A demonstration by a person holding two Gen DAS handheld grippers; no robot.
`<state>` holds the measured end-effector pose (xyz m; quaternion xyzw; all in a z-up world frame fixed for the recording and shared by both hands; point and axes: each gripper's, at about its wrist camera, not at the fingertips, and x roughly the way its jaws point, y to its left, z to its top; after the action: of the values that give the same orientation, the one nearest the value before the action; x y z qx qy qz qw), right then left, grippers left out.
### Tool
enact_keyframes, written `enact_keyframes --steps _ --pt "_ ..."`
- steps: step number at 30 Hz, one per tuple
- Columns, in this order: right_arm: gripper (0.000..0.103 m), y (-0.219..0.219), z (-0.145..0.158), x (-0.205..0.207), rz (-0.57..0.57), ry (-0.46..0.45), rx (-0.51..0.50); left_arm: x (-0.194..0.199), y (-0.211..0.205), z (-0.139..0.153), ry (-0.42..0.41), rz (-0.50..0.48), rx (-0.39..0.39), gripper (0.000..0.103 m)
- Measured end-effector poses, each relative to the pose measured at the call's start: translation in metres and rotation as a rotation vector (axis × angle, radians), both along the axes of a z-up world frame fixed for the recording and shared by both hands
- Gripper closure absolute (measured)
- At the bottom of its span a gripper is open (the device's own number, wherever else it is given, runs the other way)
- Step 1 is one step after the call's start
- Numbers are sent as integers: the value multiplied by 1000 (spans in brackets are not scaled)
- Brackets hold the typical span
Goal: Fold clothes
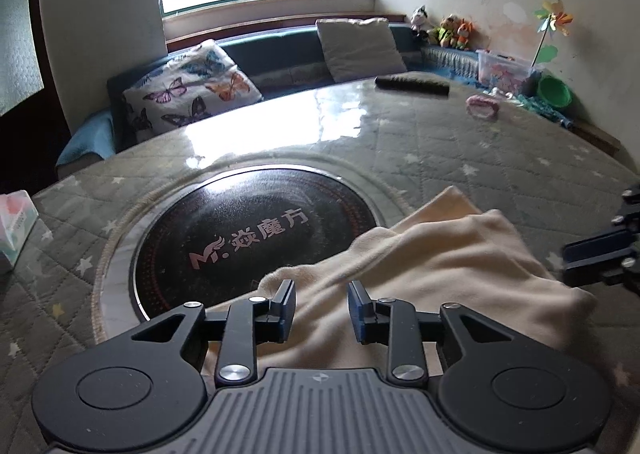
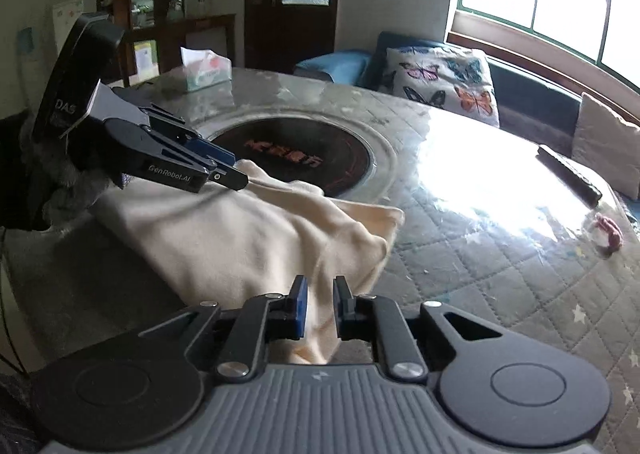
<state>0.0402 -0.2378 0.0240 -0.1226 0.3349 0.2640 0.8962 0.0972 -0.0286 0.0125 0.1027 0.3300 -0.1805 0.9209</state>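
A cream cloth (image 1: 440,254) (image 2: 240,238) lies bunched on the quilted grey table cover (image 1: 460,142) (image 2: 500,274), with one edge over the black round hotplate (image 1: 256,242) (image 2: 296,158). My left gripper (image 1: 322,294) (image 2: 236,174) hovers at the cloth's near-left corner. Its jaws stand apart, with fabric under the gap and no pad pressing on it. My right gripper (image 2: 320,294) (image 1: 570,262) is at the cloth's right end. A fold of the cloth runs up between its narrow jaws and is pinched there.
A tissue box (image 1: 12,230) (image 2: 204,70) stands at the table's left edge. A dark long object (image 1: 412,85) (image 2: 568,174) and a pink item (image 1: 484,106) (image 2: 610,234) lie at the far side. A bench with a butterfly pillow (image 1: 188,90) runs behind the table.
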Motion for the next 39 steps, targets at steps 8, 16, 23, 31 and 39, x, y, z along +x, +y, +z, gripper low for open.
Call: enact_keyframes --steps 8,16,23,31,39 --pt "91 16 -11 -12 63 3 3 -63 18 5 -62 11 2 71" --pt "89 10 -20 -13 38 28 19 -95 47 -12 -41 67 -18 70" --pt "86 11 -18 -13 39 26 3 -103 53 -6 -75 80 5 70" --pt "86 35 -3 -17 117 -16 21 -107 47 -6 -76 59 43 69" --pt "86 82 -16 -7 219 -5 12 -108 52 -13 -41 62 42 67"
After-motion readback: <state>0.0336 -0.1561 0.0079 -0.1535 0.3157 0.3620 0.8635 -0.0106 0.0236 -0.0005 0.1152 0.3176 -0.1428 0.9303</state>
